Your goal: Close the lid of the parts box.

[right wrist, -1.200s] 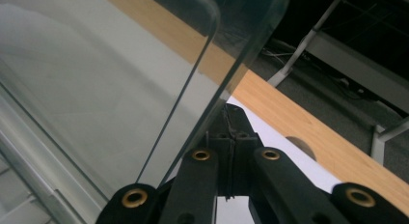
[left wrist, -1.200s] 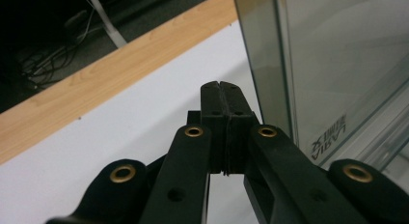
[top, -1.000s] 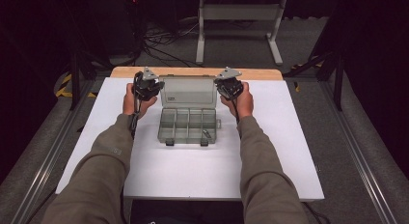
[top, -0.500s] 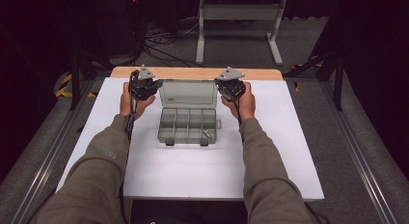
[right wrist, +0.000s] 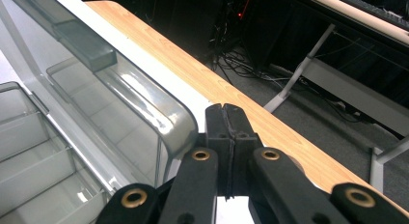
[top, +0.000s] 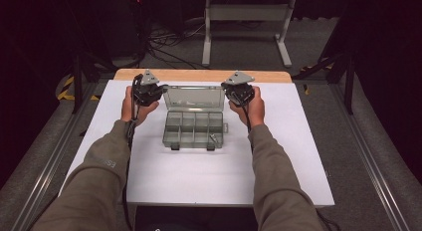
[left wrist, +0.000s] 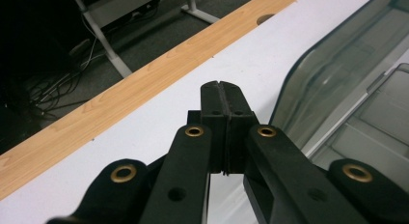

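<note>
A clear grey plastic compartment box (top: 193,130) lies open at the middle of the white table, its lid (top: 194,98) standing upright at the back. My left gripper (top: 160,89) is shut and empty just off the lid's left edge; its shut tips (left wrist: 222,89) point along the table beside the lid (left wrist: 337,74). My right gripper (top: 229,90) is shut and empty at the lid's right edge, its tips (right wrist: 224,110) right by the lid's rounded corner (right wrist: 178,122). A small metal part (top: 213,138) lies in a front right compartment.
The white table top (top: 199,176) ends in a wooden strip (top: 199,74) at the far edge. Beyond it stand a grey metal frame (top: 244,22) and loose cables (top: 169,42) on the dark floor. Metal rails run along both sides of the table.
The right gripper has edged slightly outward beside the lid. The left gripper, the box and the lid stand as before.
</note>
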Demonstrator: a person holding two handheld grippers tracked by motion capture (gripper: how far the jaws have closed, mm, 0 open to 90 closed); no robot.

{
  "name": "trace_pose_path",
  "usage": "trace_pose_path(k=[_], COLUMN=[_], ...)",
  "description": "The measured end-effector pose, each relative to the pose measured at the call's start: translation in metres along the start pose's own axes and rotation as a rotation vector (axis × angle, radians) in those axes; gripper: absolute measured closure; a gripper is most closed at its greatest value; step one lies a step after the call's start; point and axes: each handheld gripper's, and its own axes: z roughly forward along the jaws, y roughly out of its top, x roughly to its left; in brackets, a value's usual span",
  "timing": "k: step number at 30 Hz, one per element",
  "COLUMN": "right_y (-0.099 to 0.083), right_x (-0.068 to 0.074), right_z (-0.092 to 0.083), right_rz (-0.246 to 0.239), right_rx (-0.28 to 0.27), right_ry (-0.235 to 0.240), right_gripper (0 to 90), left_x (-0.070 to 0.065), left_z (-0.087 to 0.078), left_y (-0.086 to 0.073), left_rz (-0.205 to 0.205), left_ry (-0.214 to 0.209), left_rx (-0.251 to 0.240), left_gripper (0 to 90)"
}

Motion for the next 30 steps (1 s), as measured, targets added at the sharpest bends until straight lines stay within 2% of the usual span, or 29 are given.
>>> trace_pose_path(k=[5,7,9,14,17,21,27,30], right_y=[0.000,-0.001,-0.002,-0.002,-0.003,-0.006,-0.010,-0.011], right_x=[0.003,0.002,0.002,0.005,0.007,0.011,0.013,0.016], right_z=[-0.004,-0.006,-0.008,-0.011,-0.013,-0.014,-0.017,-0.019], right_rz=[0.005,0.033,0.055,0.050,0.068,0.063,0.077,0.068], right_rx=[0.007,0.007,0.005,0.016,0.026,0.046,0.045,0.046], right_ry=[0.010,0.038,0.051,0.050,0.055,0.045,0.045,0.053], right_gripper=[90.0,90.0,90.0,90.0,90.0,90.0,90.0,90.0], left_x=[-0.003,-0.004,-0.004,-0.006,-0.006,-0.009,-0.013,-0.014], left_z=[-0.004,-0.005,-0.006,-0.008,-0.008,-0.009,-0.011,-0.011], left_y=[0.000,-0.001,-0.001,-0.002,-0.002,-0.002,-0.005,-0.008], left_rz=[0.018,0.013,0.027,0.027,0.026,0.038,0.047,0.048], left_ry=[-0.003,-0.012,-0.015,-0.017,-0.024,-0.021,-0.019,-0.024], left_rx=[0.008,0.014,0.019,0.023,0.024,0.023,0.022,0.017], left_gripper=[89.8,89.8,89.7,89.7,89.8,89.8,89.8,89.8])
